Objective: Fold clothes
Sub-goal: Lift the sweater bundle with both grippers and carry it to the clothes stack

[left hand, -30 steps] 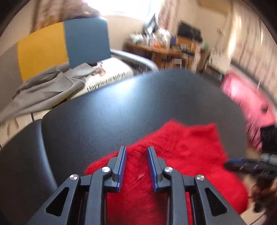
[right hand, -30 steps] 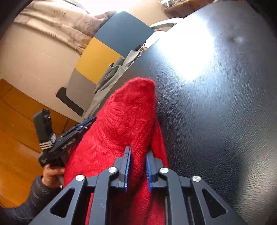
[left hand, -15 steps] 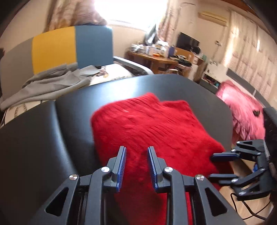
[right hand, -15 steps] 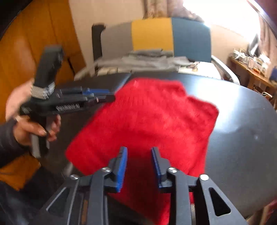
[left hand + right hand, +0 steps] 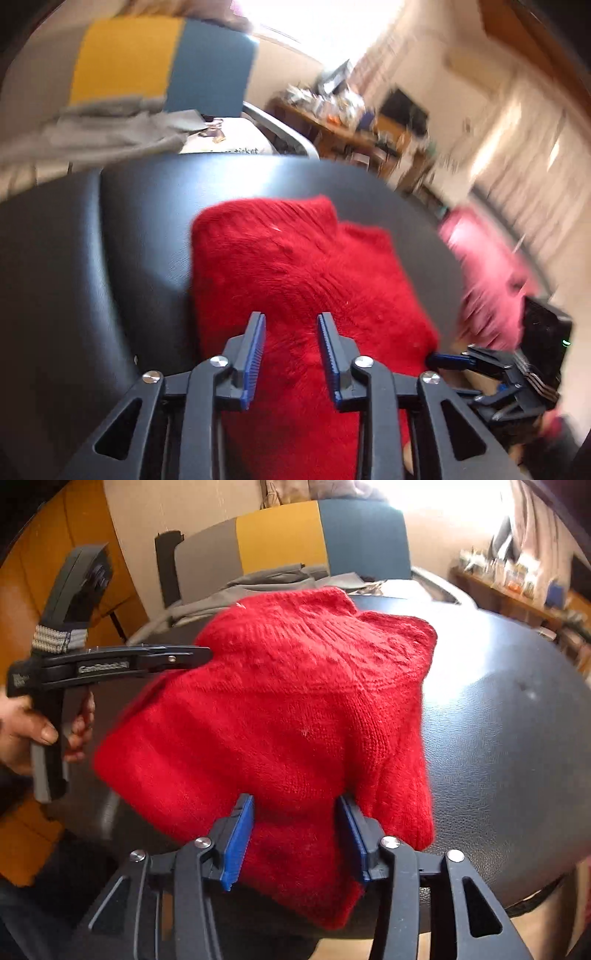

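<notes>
1. While the red knit sweater [image 5: 295,709] lies folded on the black leather seat [image 5: 509,738], its near edge hangs over the seat's front rim.
2. Right gripper [image 5: 295,834]: jaws spread wide, the sweater's near edge bulging between the blue pads [image 5: 236,845]; no pinch.
3. Left gripper [image 5: 291,354]: jaws parted over the sweater [image 5: 295,277], gripping nothing; from the right wrist view its tip [image 5: 199,653] sits at the sweater's left edge.
4. Grey garment [image 5: 110,133] on the yellow-and-blue chair [image 5: 166,62] behind the seat.
</notes>
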Demonstrator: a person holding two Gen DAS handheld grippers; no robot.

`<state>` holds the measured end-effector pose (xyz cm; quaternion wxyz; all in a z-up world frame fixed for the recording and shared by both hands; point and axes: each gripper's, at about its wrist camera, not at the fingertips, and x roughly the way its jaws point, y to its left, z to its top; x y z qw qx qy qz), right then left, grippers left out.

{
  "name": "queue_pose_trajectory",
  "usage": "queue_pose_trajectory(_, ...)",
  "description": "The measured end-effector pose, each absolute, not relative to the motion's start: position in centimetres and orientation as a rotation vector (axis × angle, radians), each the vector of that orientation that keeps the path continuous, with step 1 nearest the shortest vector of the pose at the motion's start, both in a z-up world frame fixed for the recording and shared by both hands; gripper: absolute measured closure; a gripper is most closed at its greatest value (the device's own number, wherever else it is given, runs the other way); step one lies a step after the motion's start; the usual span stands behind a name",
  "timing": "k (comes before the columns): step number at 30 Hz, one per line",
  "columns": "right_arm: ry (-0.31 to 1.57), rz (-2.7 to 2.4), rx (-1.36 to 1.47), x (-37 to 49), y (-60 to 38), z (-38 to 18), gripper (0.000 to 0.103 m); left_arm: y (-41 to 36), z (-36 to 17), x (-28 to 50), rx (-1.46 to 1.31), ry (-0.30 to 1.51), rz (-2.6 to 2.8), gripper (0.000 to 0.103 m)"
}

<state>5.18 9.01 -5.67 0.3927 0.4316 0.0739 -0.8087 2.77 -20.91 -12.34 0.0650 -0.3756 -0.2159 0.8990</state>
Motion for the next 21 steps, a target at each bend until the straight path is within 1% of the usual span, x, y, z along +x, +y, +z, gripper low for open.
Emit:
queue_pose_trajectory(1,0.109,-2.029,1.098,4.6,9.4,-5.0,0.044,-21.9,-12.5,3.3,-1.115,-0.697,2.702,0.067)
queue_pose_trajectory(2,0.014,-2.011,1.078,4.2,10.4,-4.1,0.028,-22.9,-12.6,3.9,-1.096,-0.741,2.690,0.061)
queue_pose_trajectory(3,-0.073,-2.000,1.053,3.8,11.3,-3.2,0.017,-23.7,-12.9,4.2,-1.097,-0.791,2.658,0.056)
queue_pose_trajectory(4,-0.155,-1.985,1.033,3.3,12.3,-2.6,0.000,-24.6,-13.6,4.3,-1.105,-0.854,2.608,0.054)
queue_pose_trajectory(6,-0.292,-1.947,1.023,1.4,13.6,-2.1,0.000,-25.8,-14.9,4.2,-1.100,-0.982,2.515,0.045)
queue_pose_trajectory(7,-0.339,-1.935,1.045,0.3,13.8,-2.3,0.000,-26.4,-15.6,4.2,-1.096,-1.044,2.467,0.043)
queue_pose_trajectory(8,-0.367,-1.938,1.074,-0.9,13.9,-2.7,0.000,-26.7,-16.2,3.7,-1.095,-1.068,2.446,0.040)
queue_pose_trajectory(11,-0.387,-1.908,1.175,-4.4,13.6,-4.7,0.000,-26.7,-17.4,2.6,-1.093,-1.099,2.401,0.038)
queue_pose_trajectory(12,-0.389,-1.882,1.209,-5.4,13.2,-5.3,0.000,-26.5,-17.8,2.1,-1.090,-1.100,2.380,0.034)
queue_pose_trajectory(14,-0.390,-1.829,1.276,-7.3,12.3,-6.6,0.000,-26.2,-18.5,1.3,-1.092,-1.096,2.350,0.030)
queue_pose_trajectory(17,-0.371,-1.742,1.362,-8.5,10.7,-8.5,0.000,-25.6,-19.3,-0.6,-1.110,-1.067,2.319,0.027)
queue_pose_trajectory(20,-0.434,-1.630,1.365,-9.4,9.4,-9.3,0.000,-25.2,-20.0,-1.9,-1.105,-1.095,2.262,0.022)
queue_pose_trajectory(21,-0.442,-1.610,1.365,-9.4,9.1,-9.5,0.000,-24.9,-20.2,-2.2,-1.109,-1.105,2.263,0.022)
